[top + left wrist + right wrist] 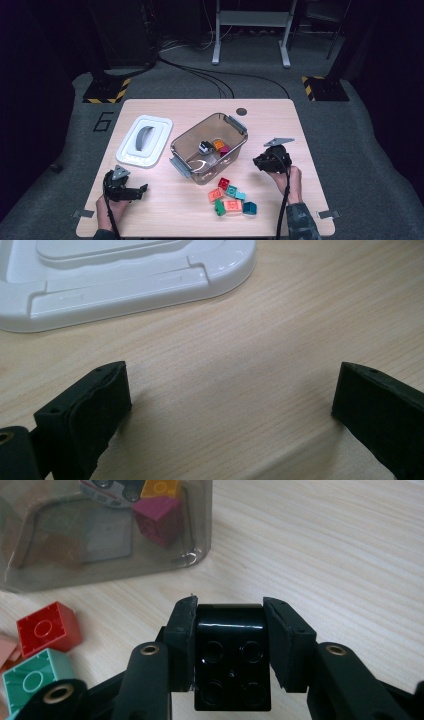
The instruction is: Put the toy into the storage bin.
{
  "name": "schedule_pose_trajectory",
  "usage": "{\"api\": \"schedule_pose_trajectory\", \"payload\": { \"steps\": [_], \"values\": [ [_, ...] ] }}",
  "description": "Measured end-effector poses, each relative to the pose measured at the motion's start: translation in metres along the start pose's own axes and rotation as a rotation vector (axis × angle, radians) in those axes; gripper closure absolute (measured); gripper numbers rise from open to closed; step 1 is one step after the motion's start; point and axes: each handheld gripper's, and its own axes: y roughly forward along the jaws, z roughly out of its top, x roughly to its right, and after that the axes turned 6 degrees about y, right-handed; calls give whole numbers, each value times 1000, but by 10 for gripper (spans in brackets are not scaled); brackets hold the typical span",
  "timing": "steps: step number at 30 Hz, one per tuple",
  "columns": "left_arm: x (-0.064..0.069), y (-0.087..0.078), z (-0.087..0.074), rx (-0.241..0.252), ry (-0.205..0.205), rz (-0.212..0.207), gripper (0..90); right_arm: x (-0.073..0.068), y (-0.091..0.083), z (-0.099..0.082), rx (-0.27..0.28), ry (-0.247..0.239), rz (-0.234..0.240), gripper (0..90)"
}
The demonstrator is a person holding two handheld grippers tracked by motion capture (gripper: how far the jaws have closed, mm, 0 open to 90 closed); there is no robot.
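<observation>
Fingers of the right gripper [229, 630] clamp 1 black brick [231, 655]; carry it level over the clear bin [186, 141] before releasing. Left gripper [227, 405] fingers stand wide, empty.

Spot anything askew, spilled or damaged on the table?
Nothing stands out. The clear plastic bin sits upright, its white lid flat beside it, loose coloured bricks grouped in front. The right gripper squarely clamps a black studded brick.

Black grippers [270, 161]; camouflage sleeve [299, 222] (right)
</observation>
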Motion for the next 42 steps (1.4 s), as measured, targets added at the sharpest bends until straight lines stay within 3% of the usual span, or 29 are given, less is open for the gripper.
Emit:
{"api": "schedule_pose_trajectory", "payload": {
  "steps": [16,31,42],
  "values": [
    [0,0,0,-1,0,-1,21,13,-2,31,57,15,-33,588],
    [0,0,0,-1,1,-2,21,12,-7,59,115,-1,-64,588],
    [0,0,0,0,1,-1,21,9,-20,83,146,-14,-101,589]
  ]
}}
